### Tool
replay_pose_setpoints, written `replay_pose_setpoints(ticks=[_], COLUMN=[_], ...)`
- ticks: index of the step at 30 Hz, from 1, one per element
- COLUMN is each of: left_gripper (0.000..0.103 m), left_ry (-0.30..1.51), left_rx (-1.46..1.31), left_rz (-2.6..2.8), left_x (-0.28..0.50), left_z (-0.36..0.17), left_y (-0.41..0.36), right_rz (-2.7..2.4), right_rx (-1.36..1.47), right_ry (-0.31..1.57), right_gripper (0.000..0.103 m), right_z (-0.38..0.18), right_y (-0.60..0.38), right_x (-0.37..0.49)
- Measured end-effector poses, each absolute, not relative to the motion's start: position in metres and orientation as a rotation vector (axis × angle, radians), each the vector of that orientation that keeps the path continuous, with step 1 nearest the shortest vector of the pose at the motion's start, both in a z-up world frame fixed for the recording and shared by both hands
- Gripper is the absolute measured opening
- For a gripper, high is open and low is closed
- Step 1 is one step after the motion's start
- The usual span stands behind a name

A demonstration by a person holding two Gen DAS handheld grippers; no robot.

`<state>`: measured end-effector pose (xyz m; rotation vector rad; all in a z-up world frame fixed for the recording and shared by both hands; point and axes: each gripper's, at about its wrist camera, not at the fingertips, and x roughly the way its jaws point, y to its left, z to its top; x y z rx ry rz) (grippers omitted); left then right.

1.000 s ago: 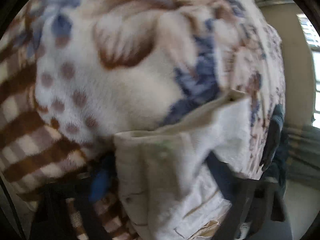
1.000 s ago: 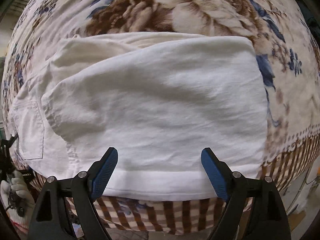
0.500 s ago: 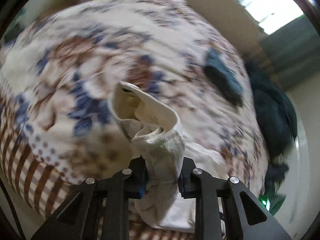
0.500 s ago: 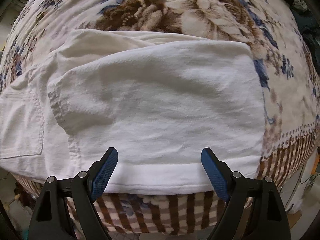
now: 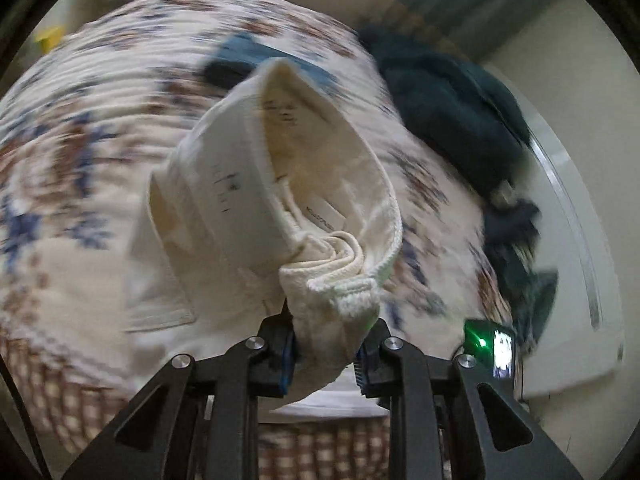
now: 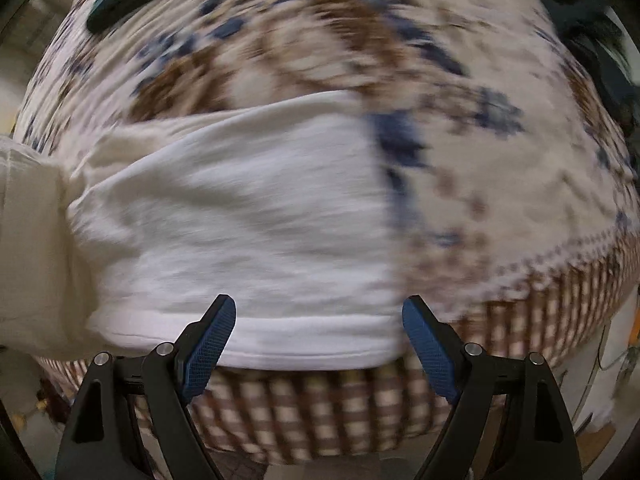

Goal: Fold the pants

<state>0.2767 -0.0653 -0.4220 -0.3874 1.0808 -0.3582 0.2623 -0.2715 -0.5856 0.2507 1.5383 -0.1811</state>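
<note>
Cream-white pants [image 5: 256, 200] lie on a floral blanket [image 5: 80, 92] spread over a bed. My left gripper [image 5: 326, 354] is shut on a bunched piece of the waistband, which rises open in front of the lens with a label showing inside. In the right wrist view the folded legs of the pants [image 6: 248, 224] lie flat near the bed's front edge. Above their hem hovers my right gripper [image 6: 318, 334], open, with nothing between its blue pads. At the far left of that view, the lifted part of the pants rises off the bed.
Dark teal clothing [image 5: 452, 112] is heaped at the bed's far right, and another dark blue-green garment [image 5: 248, 60] lies behind the raised waistband. A small device with a green light [image 5: 486, 344] sits at the right. The blanket's brown checked border [image 6: 320, 412] hangs over the front edge.
My left gripper closed on the waistband, rolled and lifted it up off the bed. My right gripper, still open, shifted so the folded legs now sit further left in its view.
</note>
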Motion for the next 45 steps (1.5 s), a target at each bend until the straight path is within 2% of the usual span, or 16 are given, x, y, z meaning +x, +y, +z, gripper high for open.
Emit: replay_pose_setpoints(ticks=[5,10,14,15,16,17,18,19,23,27,33,38,39,40,41,45], left_gripper=[0.02,0.024,0.027,0.038,0.065,0.078,0.098,0.1,0.1,0.1,0.1,0.1,0.1,0.1,0.1,0.1], left_ry=[1.219,1.4,1.452,1.458,1.47,1.471,1.457,1.43,1.361,1.298,1.353,1.368,1.367,1.367,1.369,1.374], left_rx=[-0.192,-0.094,-0.103,-0.098,-0.096,-0.108,-0.118,-0.129,-0.185,-0.154,-0.108,-0.146,-0.146,-0.148,-0.15,-0.17], left_rz=[-0.475,-0.411,-0.406,-0.412,-0.414,-0.432,-0.434,-0.43,-0.401,-0.238,0.038,0.121,0.128,0.129,0.127,0.103], left_x=[0.276,0.283,0.286,0.284,0.286,0.284,0.283,0.28,0.273,0.282,0.31,0.313,0.312,0.312,0.311,0.312], left_z=[-0.478,-0.546,-0.548,-0.545,-0.542,-0.535,-0.53,-0.516,-0.477,-0.46,-0.495,-0.508,-0.509,-0.509,-0.509,-0.507], left_y=[-0.19,-0.223,-0.227,-0.228,-0.227,-0.227,-0.223,-0.218,-0.19,-0.139,-0.056,-0.021,-0.019,-0.017,-0.016,-0.013], right_rz=[-0.309,-0.385,-0.398,-0.398,-0.396,-0.392,-0.38,-0.358,-0.226,-0.065,0.134,0.248,0.278,0.298,0.298,0.277], right_rx=[0.341,0.423,0.487,0.504,0.522,0.542,0.568,0.595,0.697,0.762,0.836,0.792,0.777,0.76,0.733,0.751], right_ry=[1.543,1.581,1.572,1.565,1.558,1.55,1.537,1.521,1.455,1.416,1.4,1.326,1.306,1.301,1.311,1.256], right_gripper=[0.088,0.088,0.088,0.088,0.088,0.088,0.088,0.088,0.088,0.088,0.088,0.085,0.063,0.016,0.007,0.006], right_z=[-0.587,-0.599,-0.595,-0.593,-0.59,-0.588,-0.585,-0.581,-0.57,-0.557,-0.574,-0.581,-0.584,-0.585,-0.584,-0.558], right_y=[-0.36,-0.429,-0.474,-0.482,-0.492,-0.502,-0.513,-0.519,-0.546,-0.505,-0.443,-0.401,-0.393,-0.388,-0.38,-0.383], right_x=[0.223,0.183,0.168,0.166,0.163,0.161,0.159,0.16,0.182,0.211,0.255,0.285,0.29,0.296,0.3,0.293])
